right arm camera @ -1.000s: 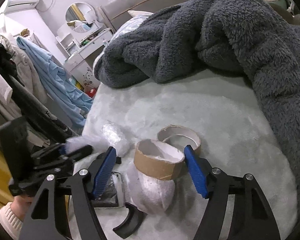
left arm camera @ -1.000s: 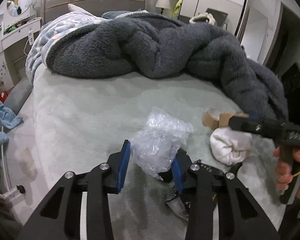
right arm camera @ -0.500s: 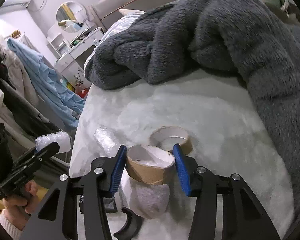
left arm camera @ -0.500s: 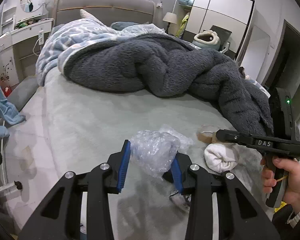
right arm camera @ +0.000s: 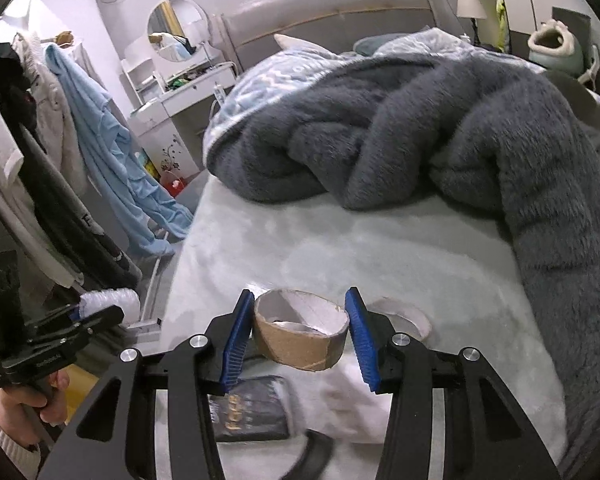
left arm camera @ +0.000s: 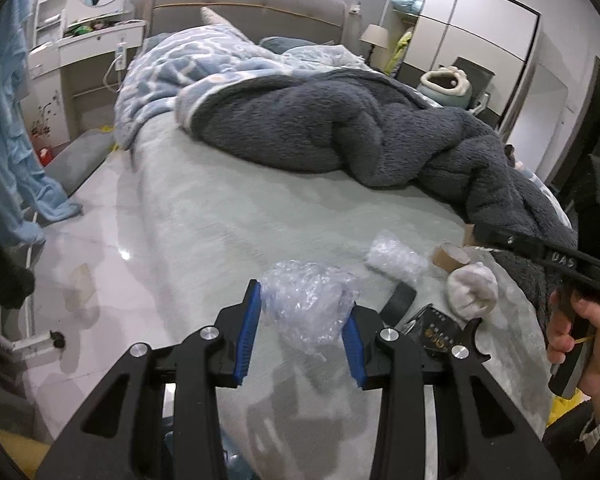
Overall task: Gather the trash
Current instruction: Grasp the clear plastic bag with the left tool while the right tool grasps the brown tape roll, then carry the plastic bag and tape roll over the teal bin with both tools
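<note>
Pale green bed [left arm camera: 228, 216], grey blanket [left arm camera: 340, 132], bubble wrap [left arm camera: 396, 258], tape roll [left arm camera: 450, 256], white sock [left arm camera: 472, 290]

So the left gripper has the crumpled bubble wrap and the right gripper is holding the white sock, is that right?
Not quite. The left gripper does hold the crumpled bubble wrap, but the right gripper is shut on a cardboard tape roll core, not the sock. The right wrist view shows it between the blue pads; the left wrist view shows the white sock lying on the bed.
</note>
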Tool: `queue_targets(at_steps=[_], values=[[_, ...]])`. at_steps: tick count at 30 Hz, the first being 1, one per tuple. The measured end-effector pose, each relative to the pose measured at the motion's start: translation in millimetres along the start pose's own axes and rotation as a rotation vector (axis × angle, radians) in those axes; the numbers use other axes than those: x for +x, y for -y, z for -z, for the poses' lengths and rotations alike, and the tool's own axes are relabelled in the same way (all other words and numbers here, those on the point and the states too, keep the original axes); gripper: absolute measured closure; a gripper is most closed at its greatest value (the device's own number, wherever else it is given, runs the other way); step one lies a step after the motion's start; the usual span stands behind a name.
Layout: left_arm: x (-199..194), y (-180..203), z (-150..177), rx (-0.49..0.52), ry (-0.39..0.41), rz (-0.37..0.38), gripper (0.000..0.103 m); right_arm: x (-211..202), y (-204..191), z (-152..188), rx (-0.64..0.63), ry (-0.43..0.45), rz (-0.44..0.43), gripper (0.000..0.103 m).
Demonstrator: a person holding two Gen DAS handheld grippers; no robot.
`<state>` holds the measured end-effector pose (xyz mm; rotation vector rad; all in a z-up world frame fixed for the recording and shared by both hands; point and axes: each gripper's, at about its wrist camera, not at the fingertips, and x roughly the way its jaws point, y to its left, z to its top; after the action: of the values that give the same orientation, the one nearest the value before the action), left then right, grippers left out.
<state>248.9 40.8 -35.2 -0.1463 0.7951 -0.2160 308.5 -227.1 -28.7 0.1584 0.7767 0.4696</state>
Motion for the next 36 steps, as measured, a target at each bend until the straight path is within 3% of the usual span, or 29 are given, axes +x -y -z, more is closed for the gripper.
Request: queue_targets(at_steps=[7, 15, 26, 36], values=[[-35.4, -30.7, 16.3, -0.09, -0.02, -0.07, 0.062, -6.6, -41.1, -3.7, -0.061, 0.025, -0.057, 0.055], [-59.7, -61.0, 58.1, -0.164, -0.08, -0.144, 0.062, 6.5, -104.5, 11.9, -0.153, -0.023, -0.132, 0.055], [-39.6, -118.1, 118.2, -0.254, -0.232, -0.172, 0.062, 42.0, -196.9, 53.8, -0.33, -0.147, -0.215, 0.055], [-22.8, -160.5, 161.5, -0.329, -0.374, -0.17, 0.062, 84.1, -249.8, 89.9, -0.41, -0.271, -0.266, 0.055]])
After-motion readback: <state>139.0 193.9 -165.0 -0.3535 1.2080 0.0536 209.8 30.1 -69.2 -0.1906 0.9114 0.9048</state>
